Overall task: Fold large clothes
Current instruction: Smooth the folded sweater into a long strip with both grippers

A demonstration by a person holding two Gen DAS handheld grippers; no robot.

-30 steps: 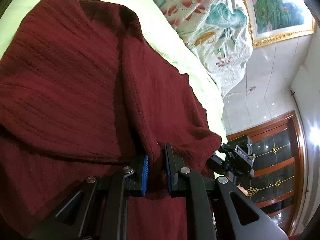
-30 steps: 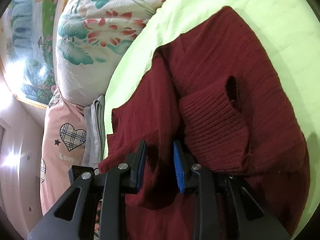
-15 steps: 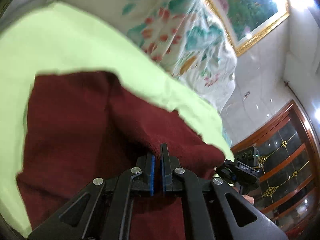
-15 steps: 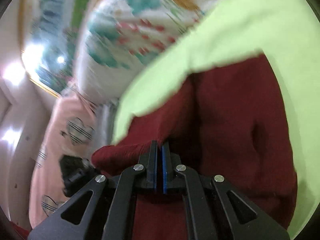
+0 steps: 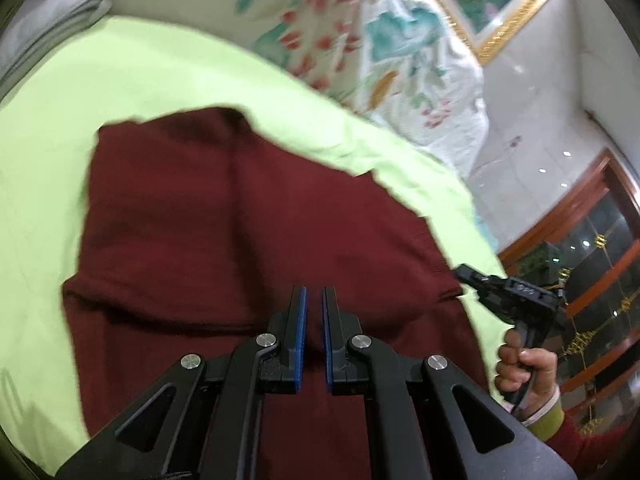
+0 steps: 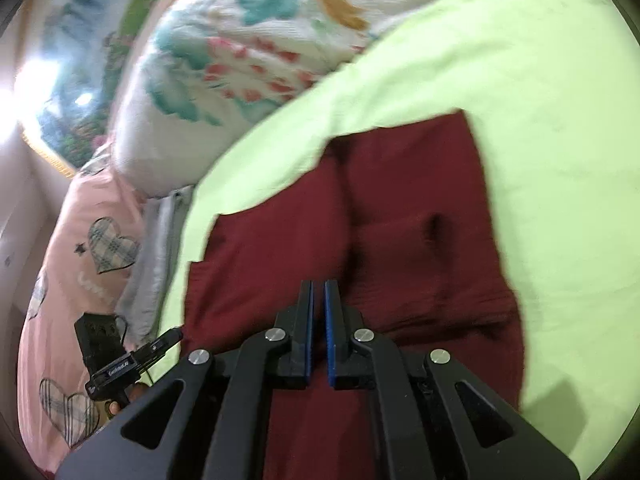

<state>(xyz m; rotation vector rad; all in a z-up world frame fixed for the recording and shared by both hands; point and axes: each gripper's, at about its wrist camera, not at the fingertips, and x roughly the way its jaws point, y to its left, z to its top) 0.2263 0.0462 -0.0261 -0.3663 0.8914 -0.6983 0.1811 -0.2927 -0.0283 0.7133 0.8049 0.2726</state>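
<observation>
A dark red knit sweater (image 5: 240, 220) lies folded on a light green bed sheet (image 5: 120, 72). It also shows in the right wrist view (image 6: 400, 208), on the same sheet (image 6: 540, 100). My left gripper (image 5: 315, 300) hovers above the sweater's near part, its jaws a narrow gap apart with nothing between them. My right gripper (image 6: 319, 292) is above the sweater too, its jaws almost together and empty. The right gripper also shows in the left wrist view (image 5: 508, 288), held by a hand. The left gripper shows at the lower left of the right wrist view (image 6: 132, 356).
A floral quilt (image 5: 380, 40) is piled at the head of the bed. A pink pillow with plaid hearts (image 6: 80, 260) and grey folded cloth (image 6: 156, 248) lie beside the sheet. A gold-framed picture (image 5: 500, 8) hangs on the wall and a wooden glass cabinet (image 5: 592, 260) stands by it.
Both grippers closed on the sweater's edge, carried it forward, then let go and drew back. The sweater now lies folded over and both pairs of jaws are slightly parted.
</observation>
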